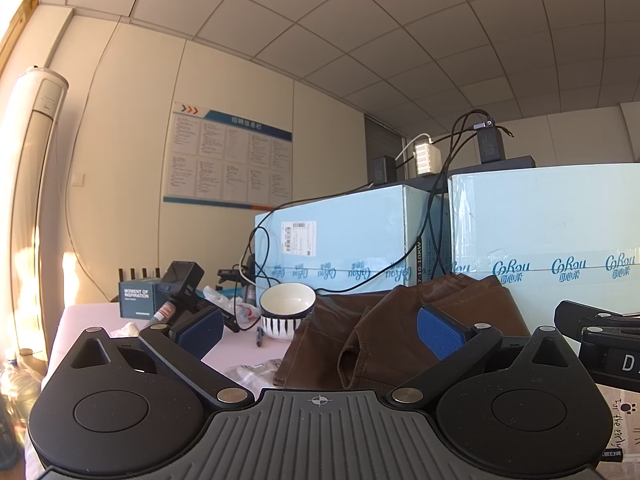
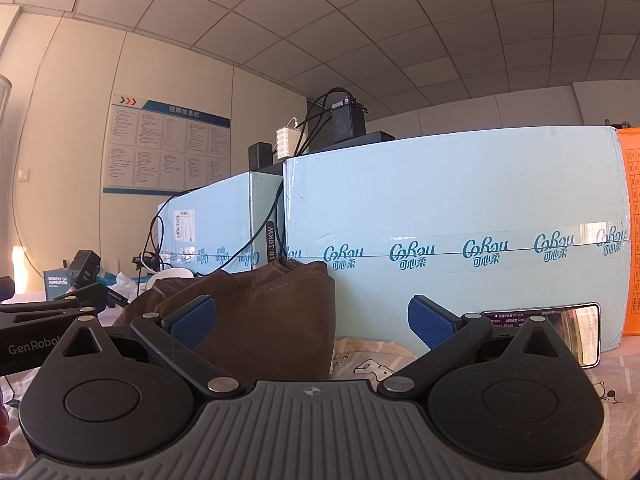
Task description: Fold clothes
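A brown garment lies folded in a heap on the table, its far end resting against the pale blue boxes. In the left wrist view my left gripper is open just short of it, its blue pads spread wide with nothing between them. The same brown garment fills the left middle of the right wrist view. My right gripper is open low over the printed cloth, with the garment's right edge between its pads but not pinched. The other gripper's black body shows at the left.
Two pale blue cartons stand close behind, with chargers and cables on top. A striped bowl, a pen, a camera handle and crumpled plastic lie at the left. A phone leans on the right carton.
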